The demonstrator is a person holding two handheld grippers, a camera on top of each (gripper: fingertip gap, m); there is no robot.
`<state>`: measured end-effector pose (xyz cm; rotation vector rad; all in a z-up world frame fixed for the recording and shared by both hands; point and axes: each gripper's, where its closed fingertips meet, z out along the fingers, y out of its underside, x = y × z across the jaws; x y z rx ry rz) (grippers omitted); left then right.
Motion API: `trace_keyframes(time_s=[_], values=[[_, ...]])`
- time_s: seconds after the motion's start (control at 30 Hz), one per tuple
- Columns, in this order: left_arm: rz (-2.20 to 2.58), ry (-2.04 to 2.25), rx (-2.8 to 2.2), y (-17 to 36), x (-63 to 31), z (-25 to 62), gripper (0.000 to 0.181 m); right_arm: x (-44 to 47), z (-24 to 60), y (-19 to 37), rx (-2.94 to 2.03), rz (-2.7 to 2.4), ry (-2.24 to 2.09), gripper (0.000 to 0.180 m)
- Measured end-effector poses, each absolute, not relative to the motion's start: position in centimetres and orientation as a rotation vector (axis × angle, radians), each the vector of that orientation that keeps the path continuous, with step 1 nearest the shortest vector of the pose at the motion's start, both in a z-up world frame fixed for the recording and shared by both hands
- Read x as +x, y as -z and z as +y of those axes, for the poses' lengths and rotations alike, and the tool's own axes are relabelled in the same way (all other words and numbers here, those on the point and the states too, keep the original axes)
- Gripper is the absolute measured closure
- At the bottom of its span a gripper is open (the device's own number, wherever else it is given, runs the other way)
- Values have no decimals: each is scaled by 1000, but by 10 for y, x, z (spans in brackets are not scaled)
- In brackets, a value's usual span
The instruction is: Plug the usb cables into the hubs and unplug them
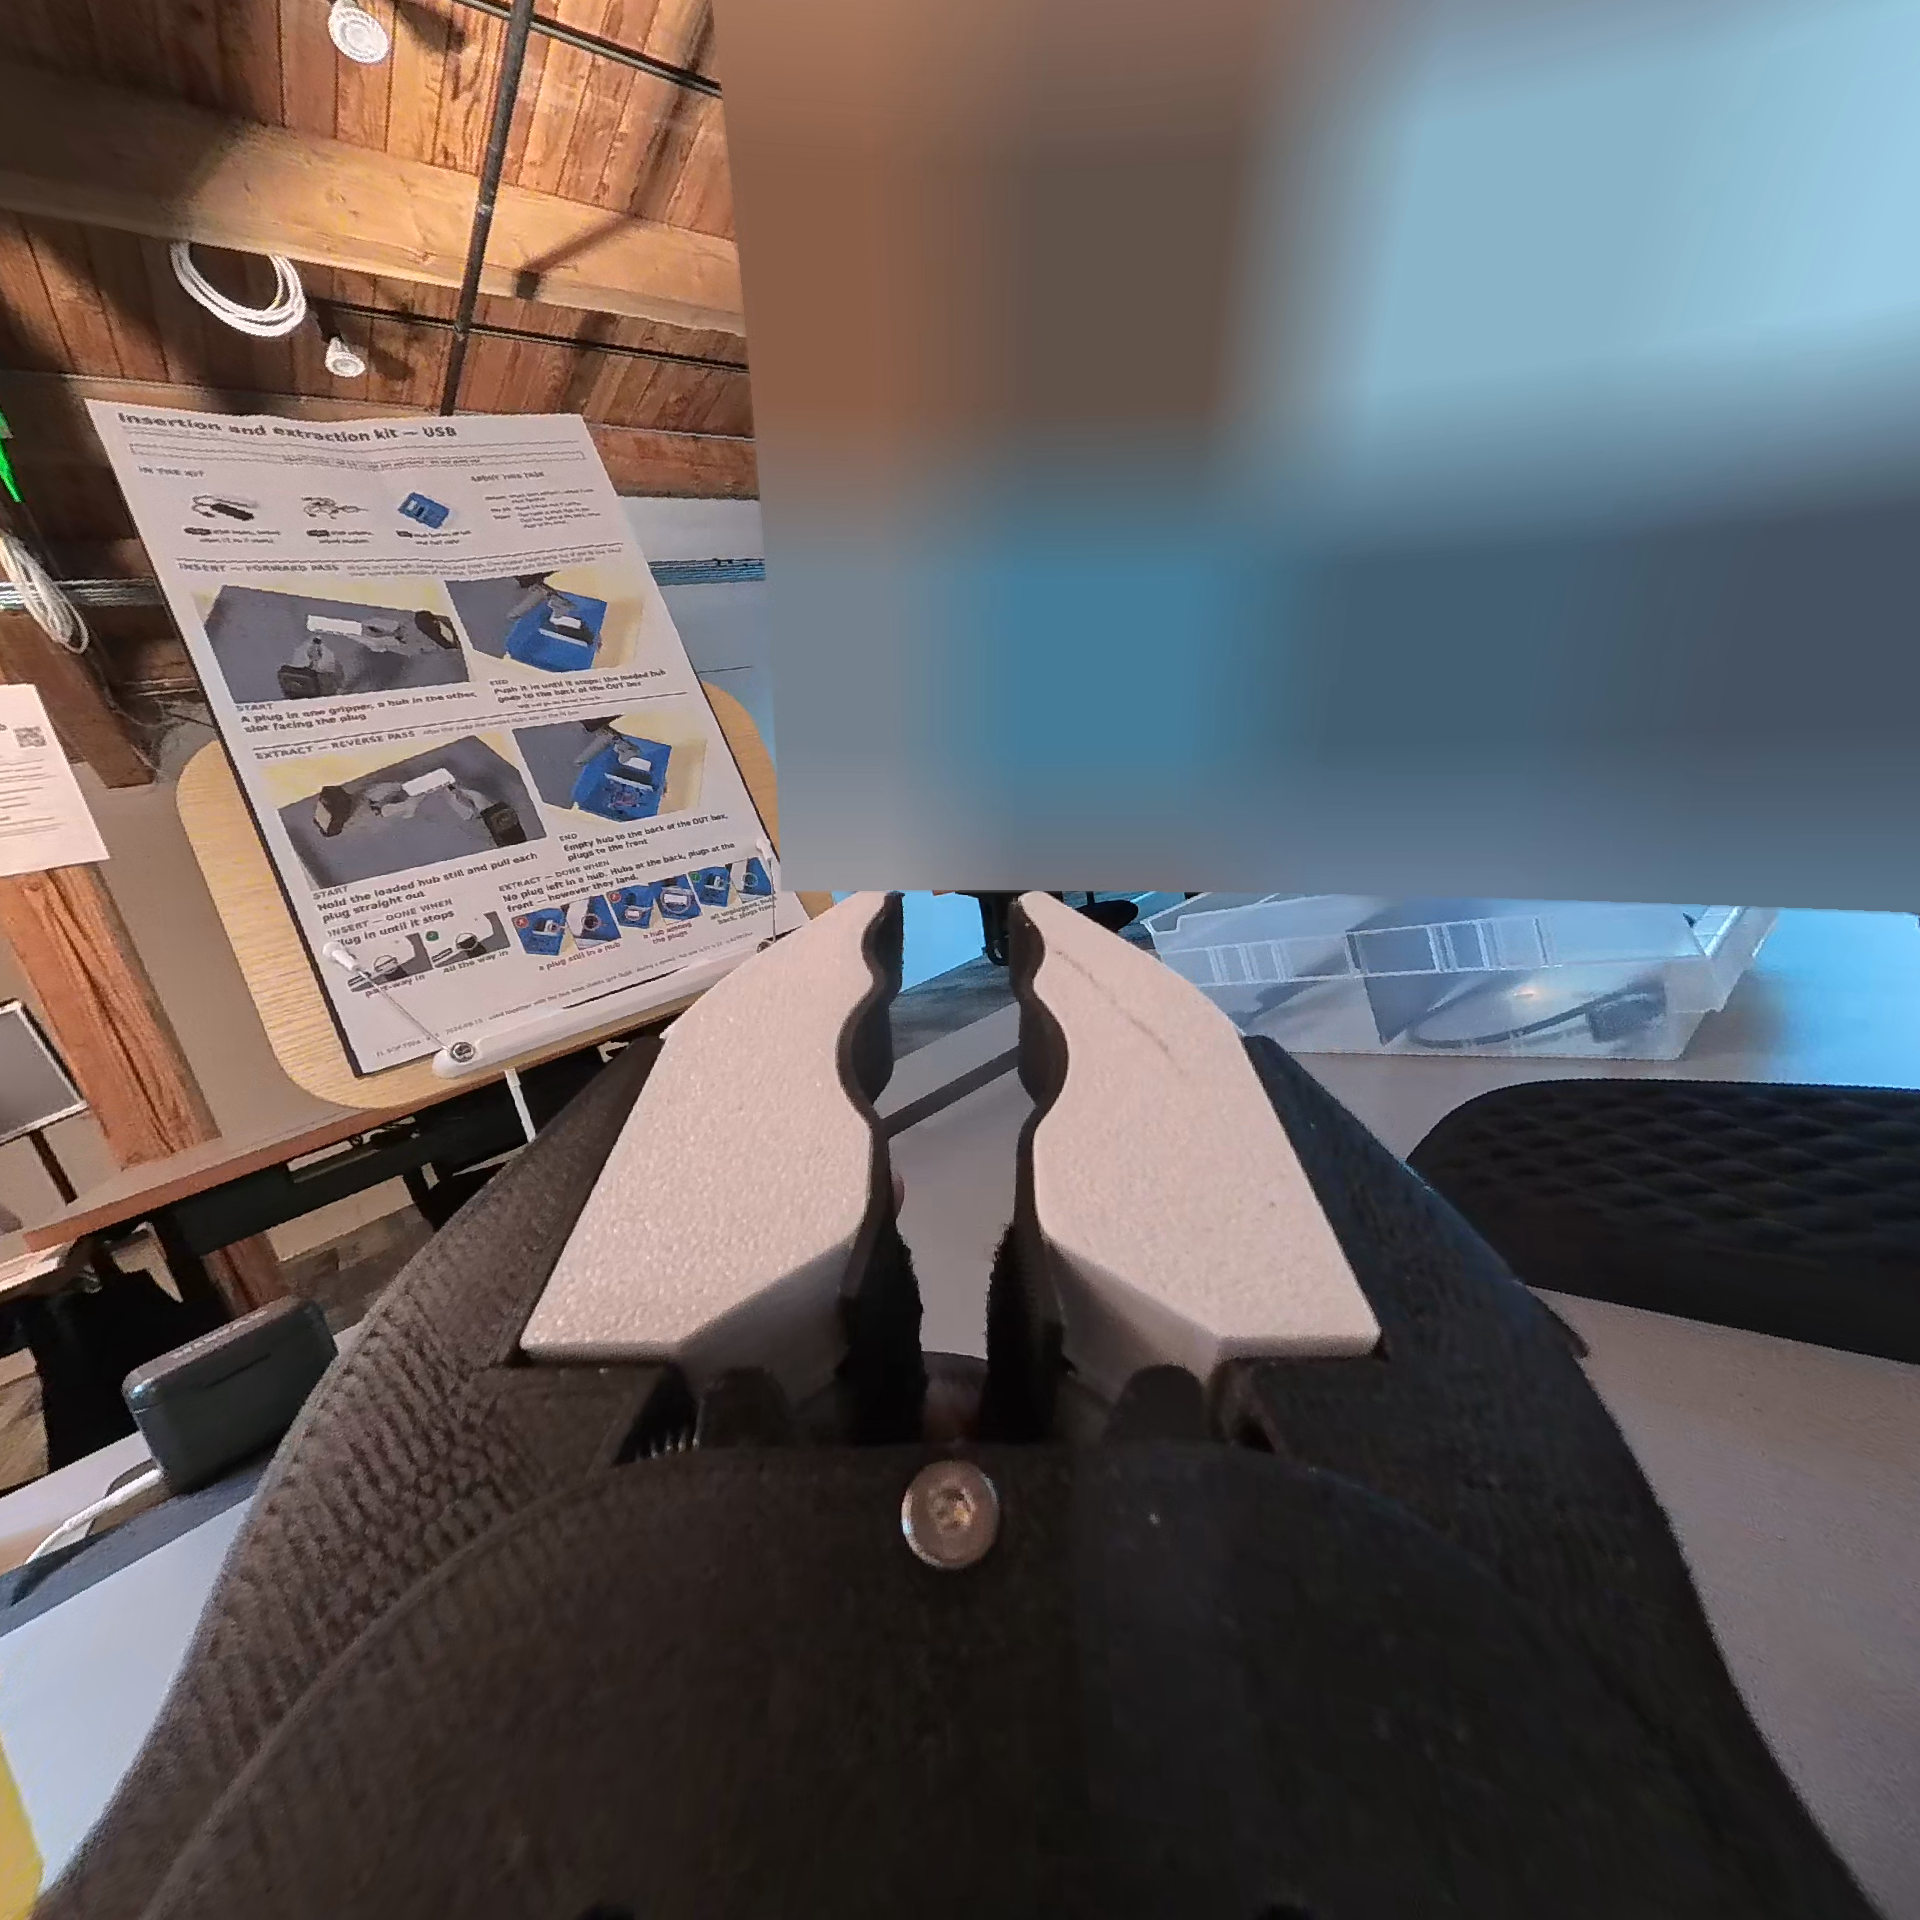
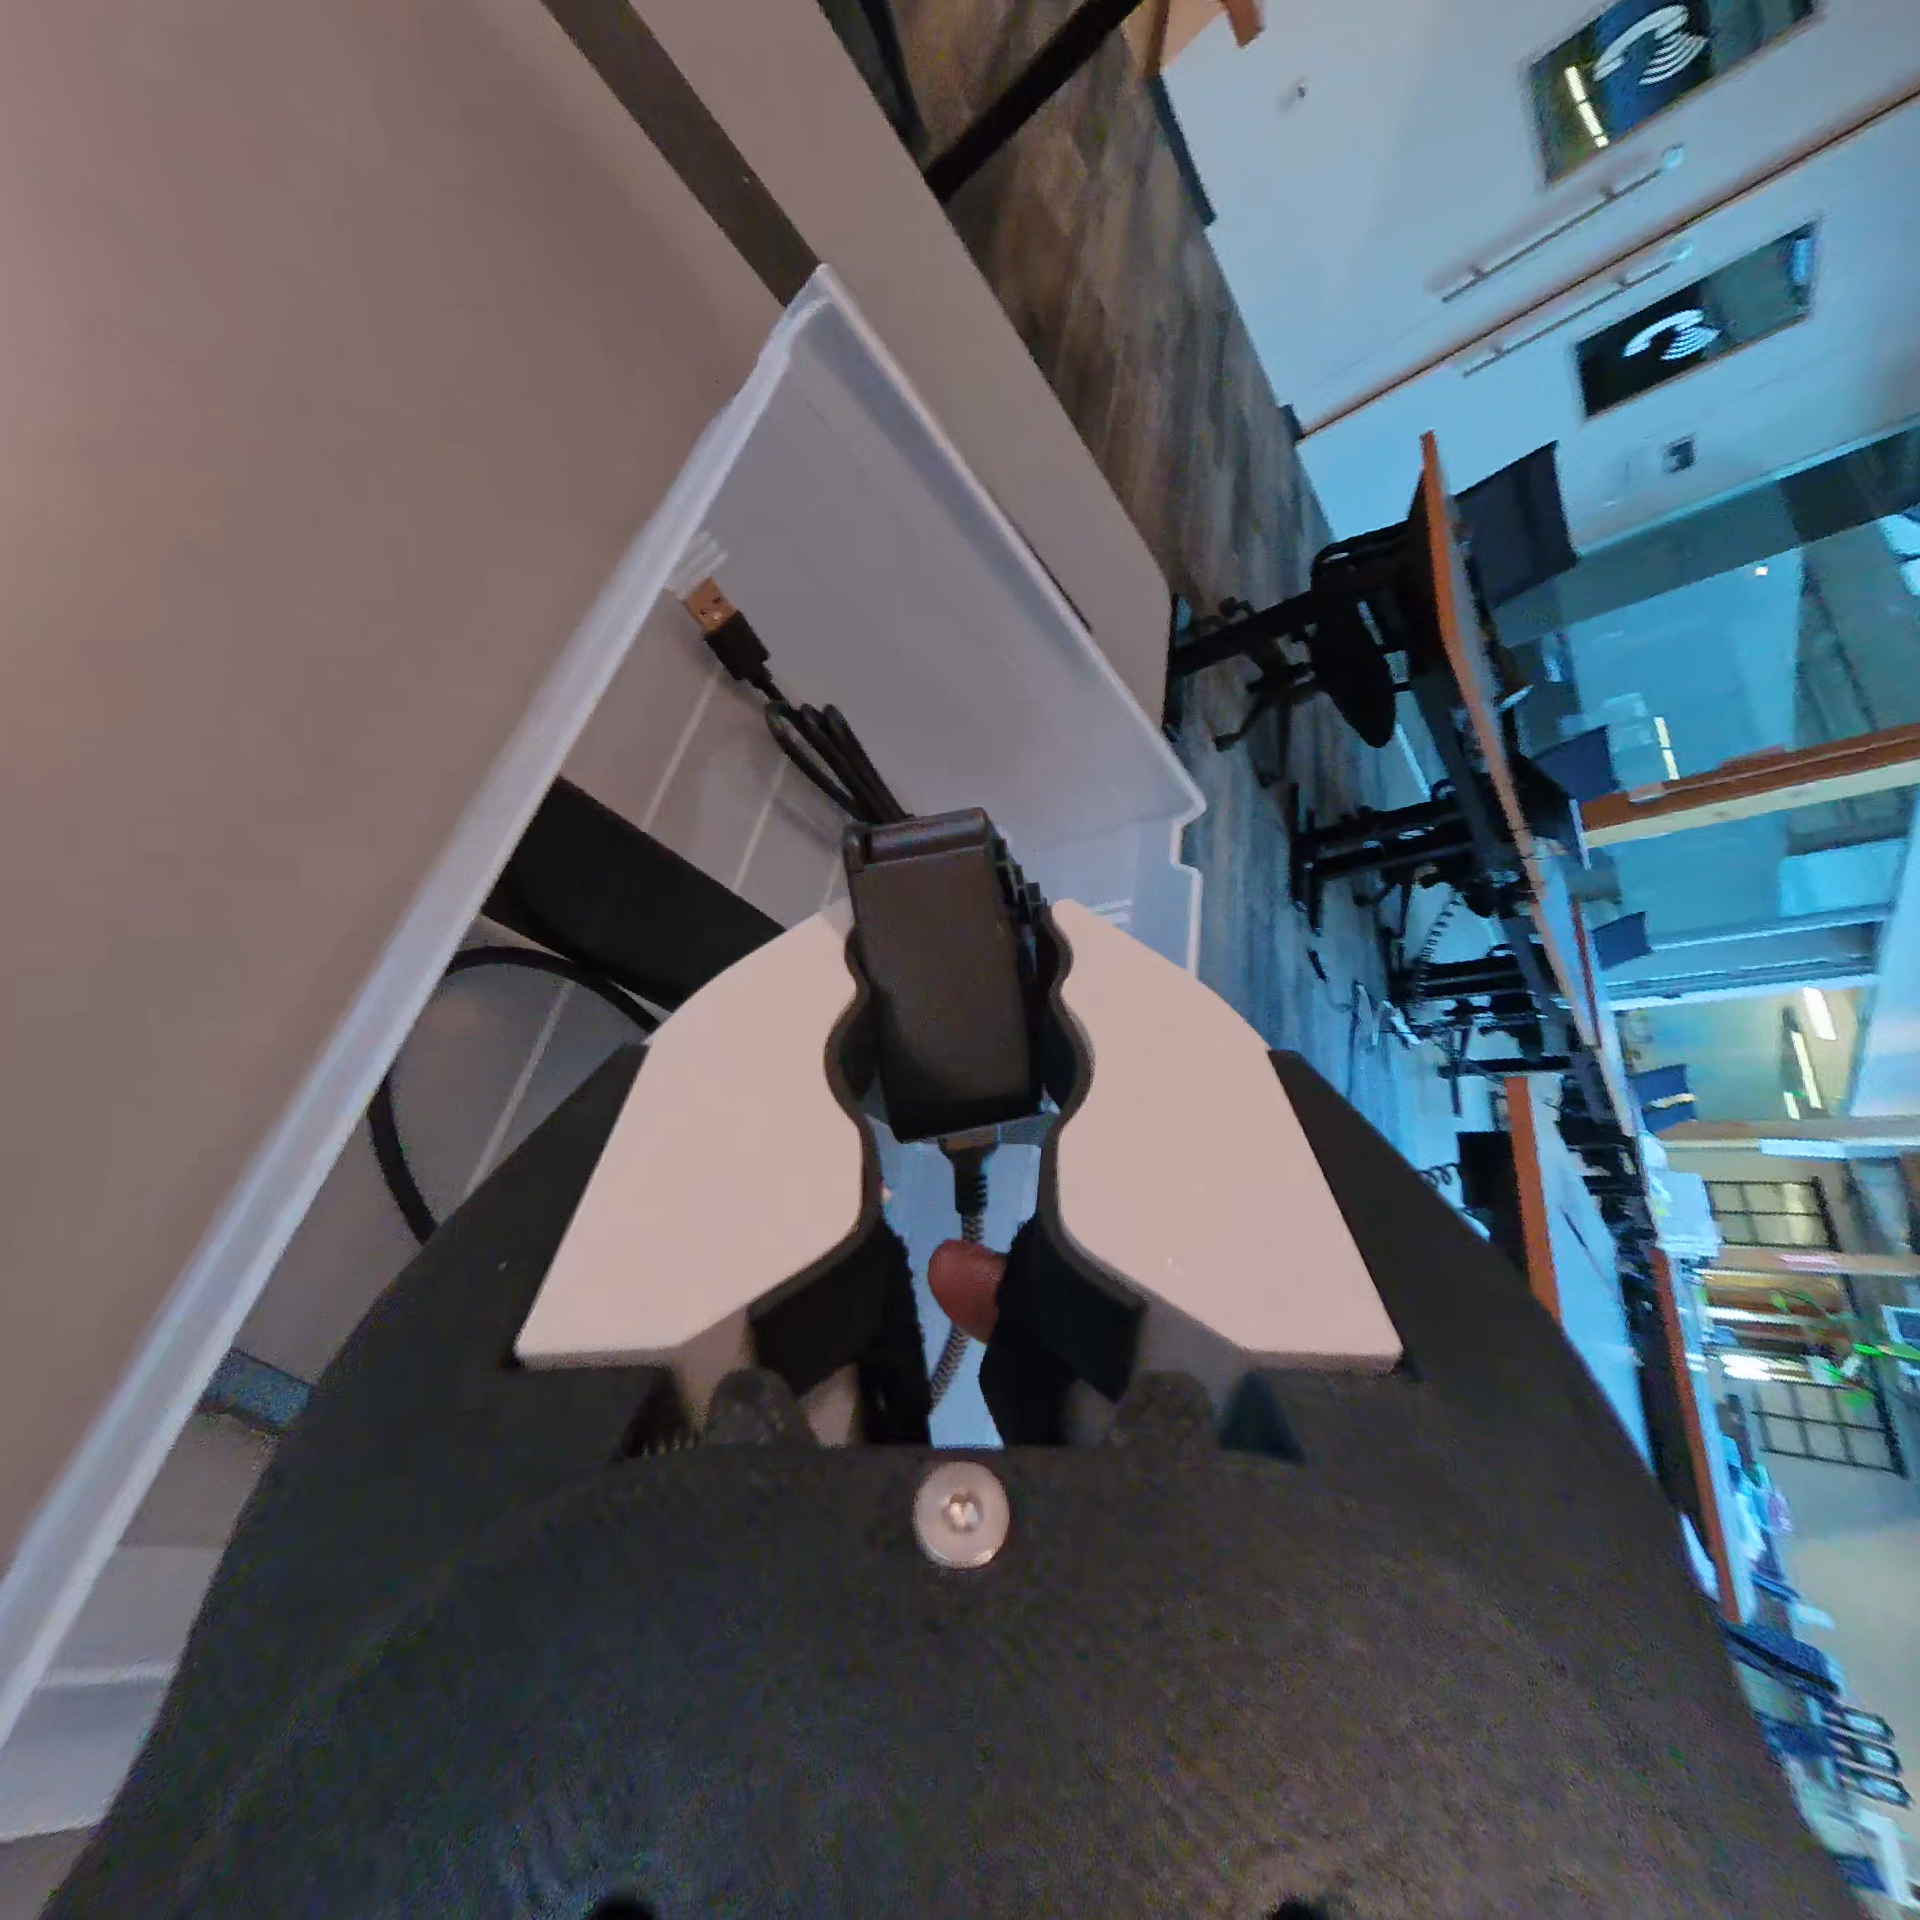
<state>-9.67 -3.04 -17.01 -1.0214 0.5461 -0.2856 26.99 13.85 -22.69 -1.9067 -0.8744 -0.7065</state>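
Observation:
My right gripper (image 2: 951,935) is shut on a black USB hub (image 2: 935,997), which sticks out past the fingertips. A braided cable (image 2: 971,1195) leaves the hub's near end and runs back between the fingers. A coiled black cable with a USB plug (image 2: 717,623) hangs from the hub's far end into a clear plastic bin (image 2: 582,717). This view is rolled sideways. My left gripper (image 1: 951,925) is open, with nothing between its grey fingers (image 1: 748,1122), and points level over the table. No hub or plug is near it.
In the left wrist view a clear bin (image 1: 1455,987) with a black cable stands on the grey table ahead. A black mesh chair back (image 1: 1714,1174) is at the right. A printed sheet on a wooden stand (image 1: 447,727) is at the left, a dark grey box (image 1: 229,1392) below it.

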Motion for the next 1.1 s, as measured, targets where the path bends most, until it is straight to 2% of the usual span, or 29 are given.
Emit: trace_keyframes(time_s=[0.33,0.57,0.73,0.9,1.1], values=[[554,280,-1024,171,-96,-31,161,247,145,251,-1950,-846,291,137],[562,275,-1028,172,-95,-30,161,228,143,230,-1827,-777,66,135],[566,270,-1028,172,-94,-30,161,234,137,220,-1808,-755,71,133],[570,269,-1029,173,-94,-30,160,222,116,177,-1653,-741,30,131],[602,247,-1028,176,-89,-32,160,199,57,93,-1268,-663,-134,135]])
